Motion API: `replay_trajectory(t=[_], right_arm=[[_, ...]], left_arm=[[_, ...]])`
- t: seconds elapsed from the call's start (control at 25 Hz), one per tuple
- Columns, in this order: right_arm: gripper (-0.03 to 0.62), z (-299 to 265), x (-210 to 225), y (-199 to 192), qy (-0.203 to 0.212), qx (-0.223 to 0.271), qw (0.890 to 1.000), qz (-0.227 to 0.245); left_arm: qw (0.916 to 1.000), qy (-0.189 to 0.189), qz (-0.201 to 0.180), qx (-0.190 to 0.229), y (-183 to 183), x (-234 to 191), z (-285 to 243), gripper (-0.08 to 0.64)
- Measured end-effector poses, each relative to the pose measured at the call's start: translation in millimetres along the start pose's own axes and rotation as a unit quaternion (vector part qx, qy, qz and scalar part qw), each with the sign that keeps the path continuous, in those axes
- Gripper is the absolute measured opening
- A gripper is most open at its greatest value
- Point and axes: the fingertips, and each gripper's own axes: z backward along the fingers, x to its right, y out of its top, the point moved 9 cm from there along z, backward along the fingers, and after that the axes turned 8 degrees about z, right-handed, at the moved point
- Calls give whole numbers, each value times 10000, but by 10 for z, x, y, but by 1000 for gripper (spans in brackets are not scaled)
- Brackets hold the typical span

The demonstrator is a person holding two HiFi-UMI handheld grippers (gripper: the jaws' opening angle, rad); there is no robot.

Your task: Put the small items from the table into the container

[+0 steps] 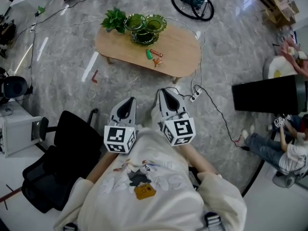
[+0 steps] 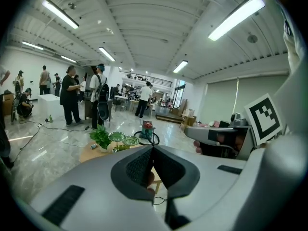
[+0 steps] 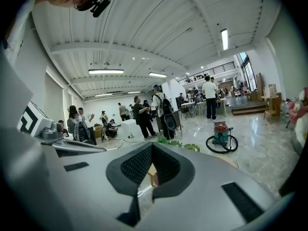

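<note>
Right gripper (image 1: 166,91) shut, small items (image 1: 155,57) well ahead

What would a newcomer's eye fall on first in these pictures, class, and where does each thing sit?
First come the two pale claws low in the middle of the head view, the left claw and the right claw, both shut with nothing in them. Beyond them stands an oval wooden table, with green glass dishes and a leafy plant at its far end and a few small items near its middle.
</note>
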Motion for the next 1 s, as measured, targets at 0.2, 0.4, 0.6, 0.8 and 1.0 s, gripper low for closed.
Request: replay_trajectory(t=[0.2,0.4,0.6,0.8,1.0], right_arm=[[0,-408,457,191,185,3,9998,50],[0,-787,965,393,364,37,9993,96],[0,-1074,1525,423,412,24,9991,-53],[0,-1309,2029,346,436,-124,9987,-252],[0,-1525,2350,162,503,-389,9973,-358]], left_arm=[[9999,53,131,30,335,1,-548,-5],[9999,120,53,68,637,101,-1126,-5],[9998,164,95,24,869,183,-1707,-5],[9991,429,28,-16,980,285,-2180,-5],[9981,440,71,-424,898,350,-2563,-5]])
